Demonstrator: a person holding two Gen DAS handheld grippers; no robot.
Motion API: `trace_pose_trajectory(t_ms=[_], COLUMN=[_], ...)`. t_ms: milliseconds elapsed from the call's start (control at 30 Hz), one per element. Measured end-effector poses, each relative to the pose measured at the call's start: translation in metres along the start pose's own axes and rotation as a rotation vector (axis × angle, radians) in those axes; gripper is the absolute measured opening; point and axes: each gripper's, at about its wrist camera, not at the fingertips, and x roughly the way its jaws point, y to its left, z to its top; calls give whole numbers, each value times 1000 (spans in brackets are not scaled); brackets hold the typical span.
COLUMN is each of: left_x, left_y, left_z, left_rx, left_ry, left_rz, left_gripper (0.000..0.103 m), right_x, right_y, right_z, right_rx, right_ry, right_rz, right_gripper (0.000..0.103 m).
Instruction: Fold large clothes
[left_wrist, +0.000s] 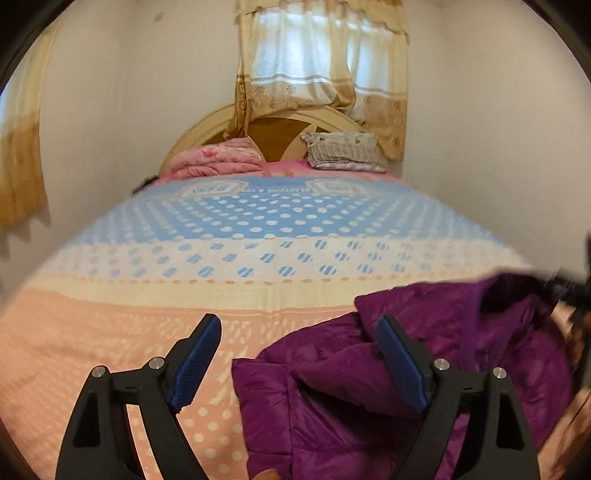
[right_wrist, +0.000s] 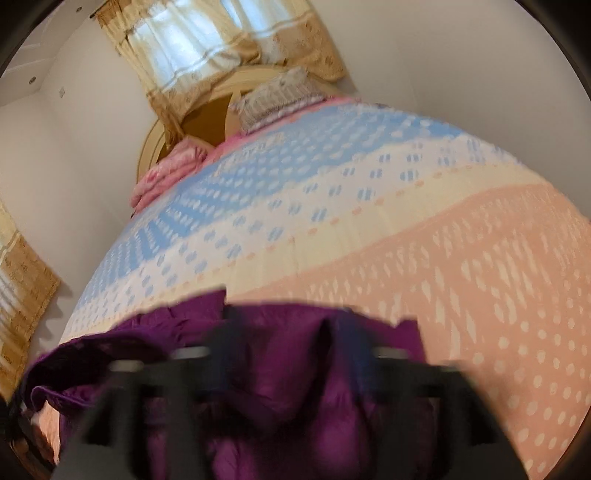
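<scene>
The left gripper (left_wrist: 299, 343) hangs spread wide over the purple jacket (left_wrist: 388, 387), heaped at the bed's (left_wrist: 110, 332) foot. The right gripper (right_wrist: 288, 347) is blurred; I cannot tell its grip. Slippery padding may bunch.

left wrist: low, faces headboard (left_wrist: 273, 125) | right wrist: tilted, blurred | shared: bed (left_wrist: 110, 332)

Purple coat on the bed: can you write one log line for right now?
purple coat: crumpled on bed | left gripper: open, holding nothing | right gripper: blurred, state unclear | folding: not done
</scene>
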Motion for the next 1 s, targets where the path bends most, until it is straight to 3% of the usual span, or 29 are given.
trace_pose_trajectory(t_ms=[67,100,167,267,333,433,500,667,767,900,1000], left_x=[-5,-10,-22,-38,-41,-34,-29,9,39,80,93], left_y=[-4,-5,-7,-11,-20,-37,-47,-69,-71,-51,-31], left_z=[2,4,8,11,12,8,5,-5,-11,-15,-15], left_rx=[14,5,-8,4,30,79,103,110,107,65,-36], left_ry=[-20,-33,-90,-161,-175,-149,-118,7,65,150,210], left_rz=[53,134,211,264,251,194,160,111,181,300,309], left_gripper=[86,86,86,87,89,89,89,89,89,89,89], right_x=[-11,-18,-29,-47,-52,-36,-22,10,20,0,-14], right_y=[9,16,31,61,83,112,125,129,125,109,121], right_z=[7,7,4,-9,-24,-53,-71,-78,-53,-28,-43], right_rx=[-16,-28,-80,-166,-210,-285,-337,-378,-373,-264,-327], right_ry=[-22,-36,-51,-81,-60,65,143,230,160,68,58], right_rz=[-9,-19,-18,0,60,138,135,44,-31,-6,31], right_gripper=[83,82,79,71,63,45,36,35,35,37,38])
